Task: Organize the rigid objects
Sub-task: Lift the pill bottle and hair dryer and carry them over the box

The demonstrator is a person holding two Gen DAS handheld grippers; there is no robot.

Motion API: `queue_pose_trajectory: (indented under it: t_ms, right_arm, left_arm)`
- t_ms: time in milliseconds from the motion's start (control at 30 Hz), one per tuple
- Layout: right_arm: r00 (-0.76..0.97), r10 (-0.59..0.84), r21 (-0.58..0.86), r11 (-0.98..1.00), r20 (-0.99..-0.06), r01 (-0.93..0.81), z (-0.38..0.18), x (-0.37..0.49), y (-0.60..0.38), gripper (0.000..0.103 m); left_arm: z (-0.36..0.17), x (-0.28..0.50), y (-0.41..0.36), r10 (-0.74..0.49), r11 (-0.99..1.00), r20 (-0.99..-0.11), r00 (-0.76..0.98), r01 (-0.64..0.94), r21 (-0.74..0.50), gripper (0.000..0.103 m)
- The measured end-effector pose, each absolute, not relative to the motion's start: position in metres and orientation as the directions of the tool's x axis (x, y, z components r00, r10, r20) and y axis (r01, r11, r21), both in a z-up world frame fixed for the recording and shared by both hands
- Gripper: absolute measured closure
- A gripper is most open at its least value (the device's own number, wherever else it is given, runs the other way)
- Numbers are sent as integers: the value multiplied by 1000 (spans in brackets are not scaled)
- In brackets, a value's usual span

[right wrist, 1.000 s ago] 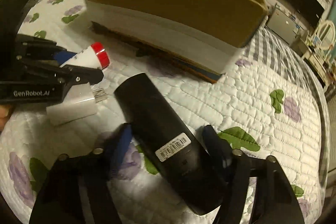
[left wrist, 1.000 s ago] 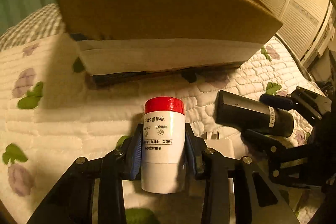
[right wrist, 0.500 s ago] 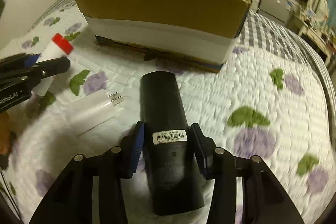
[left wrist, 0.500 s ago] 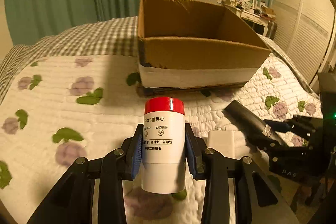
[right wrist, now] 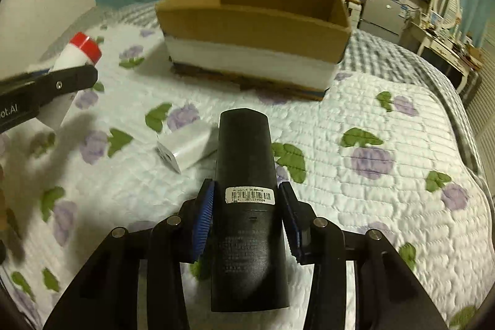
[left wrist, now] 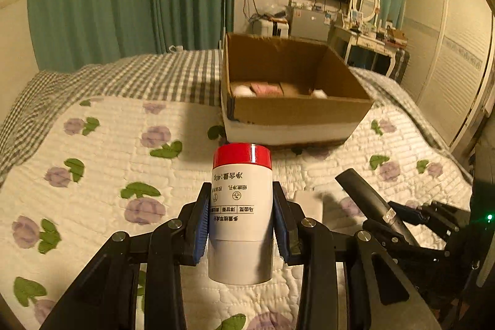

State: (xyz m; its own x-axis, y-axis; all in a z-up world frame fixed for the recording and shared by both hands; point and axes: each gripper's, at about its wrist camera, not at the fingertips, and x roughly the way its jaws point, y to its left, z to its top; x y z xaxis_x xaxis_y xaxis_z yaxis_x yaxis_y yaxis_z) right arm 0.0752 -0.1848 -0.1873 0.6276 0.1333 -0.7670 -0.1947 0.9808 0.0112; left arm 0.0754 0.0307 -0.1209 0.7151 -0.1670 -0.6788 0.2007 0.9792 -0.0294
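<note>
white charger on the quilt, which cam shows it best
The right wrist view: the white charger lies whole on the quilt, port end visible. In the left wrist view it is blurred and partly hidden behind the left gripper.

I'm working under dim, warm indoor light; the left wrist view is strongly amber, the right cooler. Fisheye bending curves the room, with black vignette at the corners. A glare streak marks the red cap (left wrist: 242,156). The cardboard box (right wrist: 253,20) casts a shadow leftward across the quilt (left wrist: 102,150). The quilt's left edge is motion-smeared in the right view.
</note>
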Motion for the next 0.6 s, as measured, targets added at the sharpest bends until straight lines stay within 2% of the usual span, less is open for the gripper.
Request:
queue_pose_trajectory:
  t_ms: [267, 400, 600]
  right_arm:
    - [742, 121, 0, 987, -660, -161, -133, 46, -183, 62]
    - [776, 146, 0, 983, -614, -185, -96, 44, -183, 62]
    - [832, 161, -26, 978, -531, -206, -44, 43, -184, 62]
  left_arm:
    - [-76, 66, 32, -174, 978, -624, 762, 206, -22, 67]
    - [-54, 68, 30, -215, 971, -608, 765, 236, -47, 67]
    - [-10, 69, 23, -236, 964, -519, 822, 267, -15, 67]
